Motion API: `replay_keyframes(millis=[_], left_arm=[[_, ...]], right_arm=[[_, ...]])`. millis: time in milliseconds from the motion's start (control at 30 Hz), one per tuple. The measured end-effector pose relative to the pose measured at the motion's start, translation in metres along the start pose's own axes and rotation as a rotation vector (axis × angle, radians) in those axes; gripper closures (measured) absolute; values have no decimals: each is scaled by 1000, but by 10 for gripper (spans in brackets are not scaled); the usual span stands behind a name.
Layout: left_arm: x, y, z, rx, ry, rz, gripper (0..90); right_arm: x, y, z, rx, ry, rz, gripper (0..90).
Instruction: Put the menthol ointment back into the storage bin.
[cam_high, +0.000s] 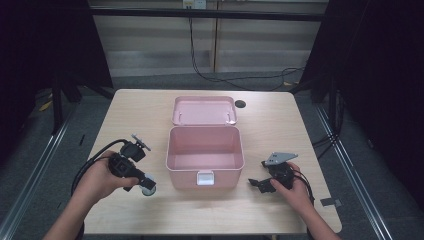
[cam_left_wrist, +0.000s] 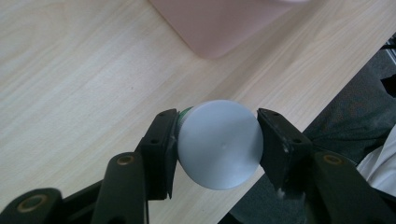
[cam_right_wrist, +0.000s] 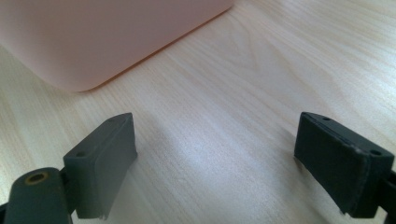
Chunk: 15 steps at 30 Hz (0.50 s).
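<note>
- The left tongs (cam_high: 145, 186), at the left of the bench (cam_high: 135, 107), are clenched on a small round container (cam_high: 148, 188). In the left gripper view its flat grey cap (cam_left_wrist: 219, 143) sits squarely between the 2 black pads, with a sliver of green showing at the left pad (cam_left_wrist: 164, 140).
- In the high view the container hangs just above the bench top, just off the front left corner of the pink box (cam_high: 205, 176). Its round face looks back along the tongs, so its short axis probably runs in line with them; the body behind the cap is hidden.
- The pink box stands at the middle of the bench with its lid (cam_high: 204, 110) swung open at the back and its inside bare. The box lies to the right of the held container and slightly farther from the person, so the likely move is a lift over the near left wall and a drop inside.
- The white latch (cam_high: 205, 177) on the front wall faces the person and stays clear of that path.
- The right tongs (cam_high: 261, 183) rest low at the right of the box, released, with bare bench between the 2 pads (cam_right_wrist: 105, 161) in the right gripper view and the box corner (cam_right_wrist: 84, 51) just beyond.
- The left hand (cam_high: 100, 177) is the one carrying the load, so the placing seems to fall to it; the right hand (cam_high: 295, 192) appears idle.
</note>
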<state>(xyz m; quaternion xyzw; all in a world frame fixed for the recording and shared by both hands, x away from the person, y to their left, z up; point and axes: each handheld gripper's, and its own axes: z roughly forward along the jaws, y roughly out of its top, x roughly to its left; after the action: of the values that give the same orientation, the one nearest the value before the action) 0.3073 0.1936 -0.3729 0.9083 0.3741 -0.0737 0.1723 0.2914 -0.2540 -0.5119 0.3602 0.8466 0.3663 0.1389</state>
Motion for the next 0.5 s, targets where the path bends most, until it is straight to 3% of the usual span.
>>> replay_keyframes(millis=[67,500], left_arm=[[1,2,-4,-16,6,-10,500],[10,20,-30,13,36,-42,500]], right_arm=[[0,0,0,1,0,2,117],[0,0,0,2,0,3,117]])
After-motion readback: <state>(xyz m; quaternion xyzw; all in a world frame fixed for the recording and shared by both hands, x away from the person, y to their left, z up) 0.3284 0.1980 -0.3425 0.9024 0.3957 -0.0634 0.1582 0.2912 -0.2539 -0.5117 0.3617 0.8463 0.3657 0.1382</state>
